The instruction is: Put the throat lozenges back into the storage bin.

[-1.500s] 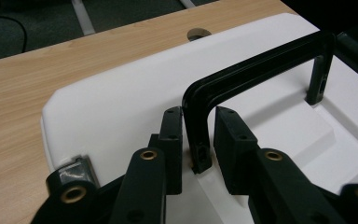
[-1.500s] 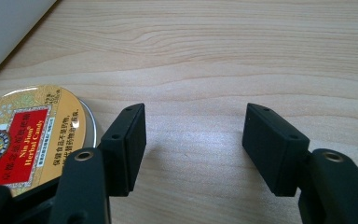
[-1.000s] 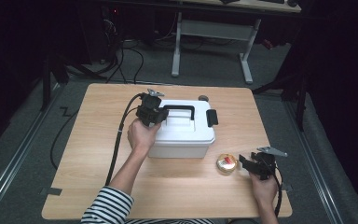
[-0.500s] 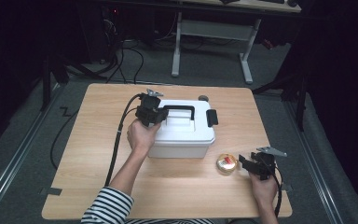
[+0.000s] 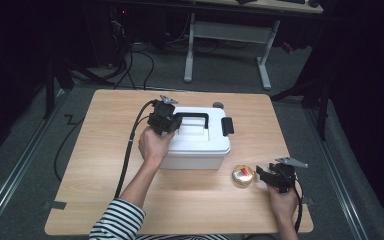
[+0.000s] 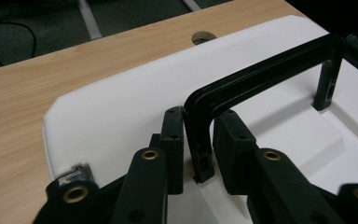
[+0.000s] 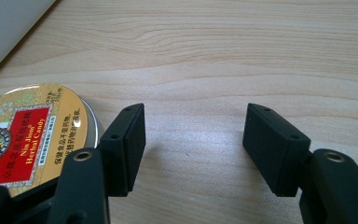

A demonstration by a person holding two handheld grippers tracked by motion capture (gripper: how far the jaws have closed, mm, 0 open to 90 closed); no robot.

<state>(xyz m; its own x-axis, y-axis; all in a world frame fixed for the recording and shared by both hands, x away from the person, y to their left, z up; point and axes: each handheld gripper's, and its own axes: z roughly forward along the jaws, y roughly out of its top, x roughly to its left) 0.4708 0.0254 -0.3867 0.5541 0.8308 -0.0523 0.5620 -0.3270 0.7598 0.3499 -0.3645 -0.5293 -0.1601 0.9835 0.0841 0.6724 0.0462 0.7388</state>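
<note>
A white plastic box (image 5: 195, 142) with a black carry handle (image 5: 194, 119) stands mid-table. My left gripper (image 5: 172, 125) is over the box's left end, and in the left gripper view (image 6: 198, 144) the handle's left post (image 6: 200, 140) stands raised between the jaws. The jaws have just been opening a little; the pads sit close on either side with slim gaps. A round gold candy tin (image 5: 243, 175) with a red label lies in front of the box's right corner. My right gripper (image 5: 261, 175) rests just right of the tin (image 7: 23, 135), open (image 7: 196, 149) over bare wood.
The wooden table (image 5: 105, 165) has free room at left and front. The box has a black latch (image 5: 227, 126) at its right end. Behind the box is a round cable hole (image 6: 203, 37). A cable (image 5: 130, 150) trails from the left gripper. Beyond the table stand desk legs (image 5: 190, 50).
Both hands stay where they were. No visible shift of the box, the tin or either gripper in the high view.
</note>
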